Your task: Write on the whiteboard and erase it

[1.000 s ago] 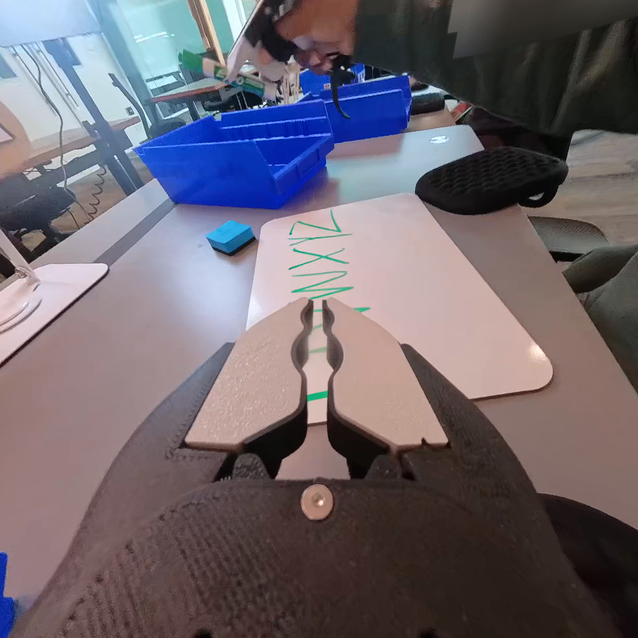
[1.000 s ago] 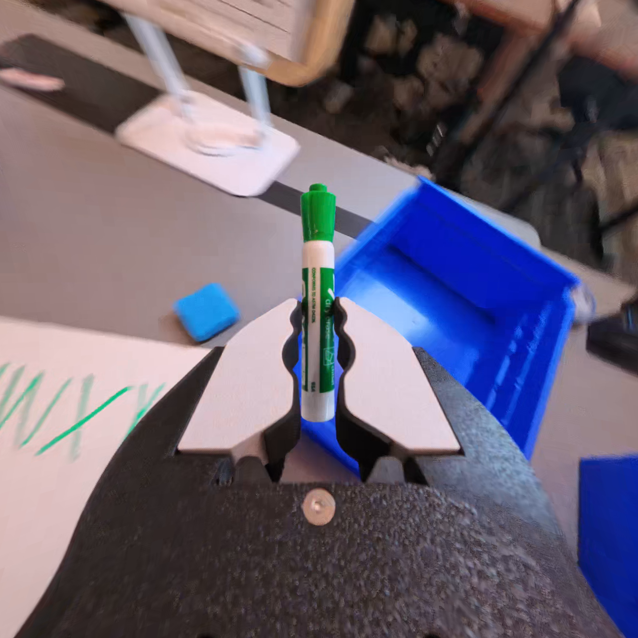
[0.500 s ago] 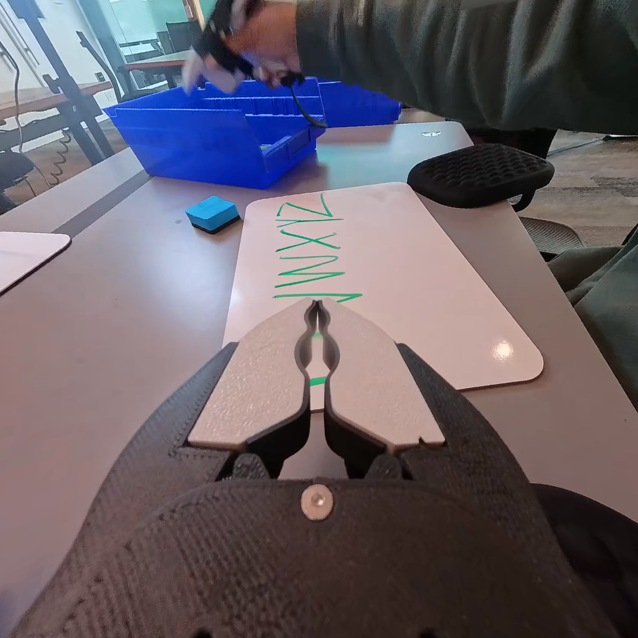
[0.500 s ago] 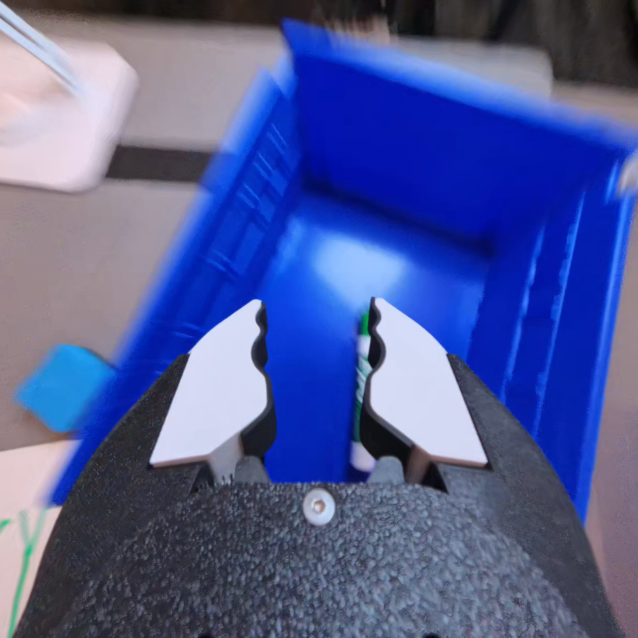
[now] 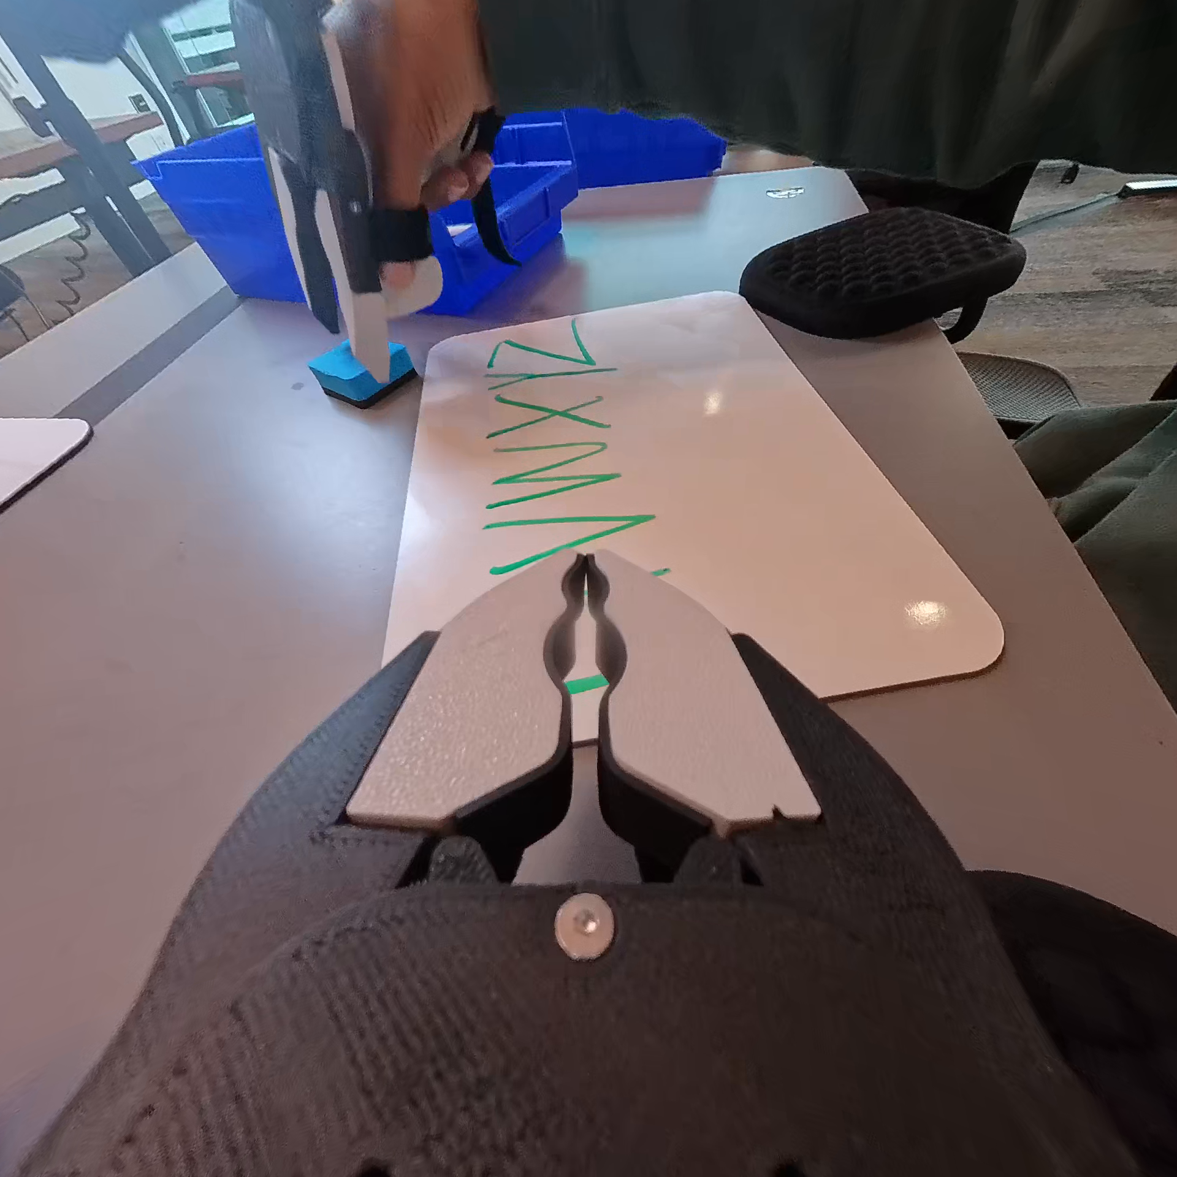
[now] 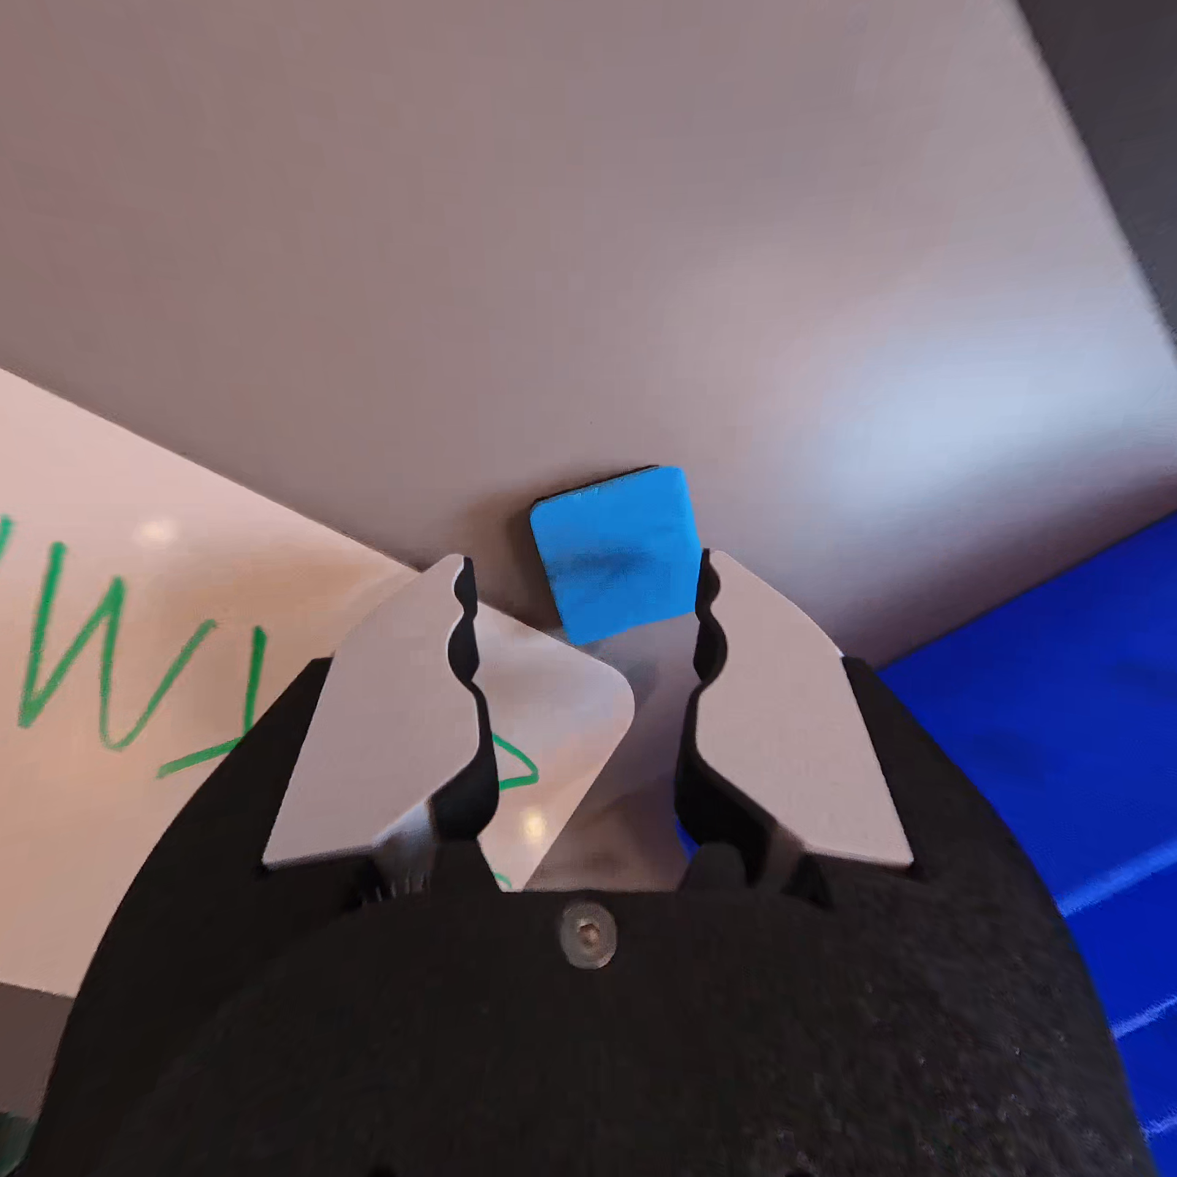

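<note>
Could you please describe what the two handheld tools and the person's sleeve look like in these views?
Both the left tool and the right tool have a rough black body, a silver screw at the centre, and two flat pale-grey fingers with wavy black inner edges. The sleeve is dark green; a black strap dangles below the hand.

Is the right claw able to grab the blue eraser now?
Probably yes. The right claw is open, right above the blue eraser, and nothing lies between them.

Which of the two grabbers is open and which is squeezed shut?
The right gripper is open, fingers spread above the blue eraser. The left gripper is shut, tips touching, holding nothing, over the whiteboard.
</note>
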The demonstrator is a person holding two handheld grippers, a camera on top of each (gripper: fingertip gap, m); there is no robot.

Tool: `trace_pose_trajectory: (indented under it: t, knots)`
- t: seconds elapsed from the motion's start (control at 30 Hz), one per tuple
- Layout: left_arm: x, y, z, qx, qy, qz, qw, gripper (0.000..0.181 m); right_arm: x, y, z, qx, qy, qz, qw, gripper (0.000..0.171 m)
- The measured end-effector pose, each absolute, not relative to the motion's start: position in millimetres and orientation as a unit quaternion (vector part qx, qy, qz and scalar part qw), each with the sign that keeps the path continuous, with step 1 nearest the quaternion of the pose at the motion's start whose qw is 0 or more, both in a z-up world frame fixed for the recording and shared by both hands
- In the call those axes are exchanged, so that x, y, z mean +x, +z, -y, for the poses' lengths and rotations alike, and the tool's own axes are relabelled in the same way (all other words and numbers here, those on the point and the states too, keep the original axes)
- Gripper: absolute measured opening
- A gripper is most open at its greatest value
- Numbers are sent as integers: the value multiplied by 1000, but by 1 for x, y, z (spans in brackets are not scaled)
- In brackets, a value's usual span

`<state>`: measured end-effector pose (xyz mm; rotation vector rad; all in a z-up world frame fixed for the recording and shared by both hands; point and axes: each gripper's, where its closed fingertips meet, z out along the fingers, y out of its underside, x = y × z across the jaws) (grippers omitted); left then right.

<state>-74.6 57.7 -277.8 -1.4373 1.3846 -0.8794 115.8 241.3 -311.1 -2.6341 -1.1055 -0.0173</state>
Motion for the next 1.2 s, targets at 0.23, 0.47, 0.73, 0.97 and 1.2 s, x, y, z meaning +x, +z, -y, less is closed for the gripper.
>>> trace_pose_trajectory:
  t: [0.23, 0.47, 0.73, 0.97, 1.2]
  knots:
    - [-75, -282, -57, -585, -359, -567, 454, 0, 125, -333, -240, -918, 34, 384, 99, 60]
    - [-75, -281, -57, -585, -363, -566, 453, 0, 116, -319, -240, -908, 54, 388, 149, 64]
    - [-74, -281, -57, -585, -363, -567, 452, 0, 100, -307, -236, -887, 39, 414, 201, 59]
    - [-74, -282, -56, -584, -362, -569, 452, 0, 94, -324, -236, -913, 101, 359, 168, 73]
    - [-74, -281, -56, -584, -366, -567, 450, 1, 95, -283, -233, -887, 92, 380, 244, 52]
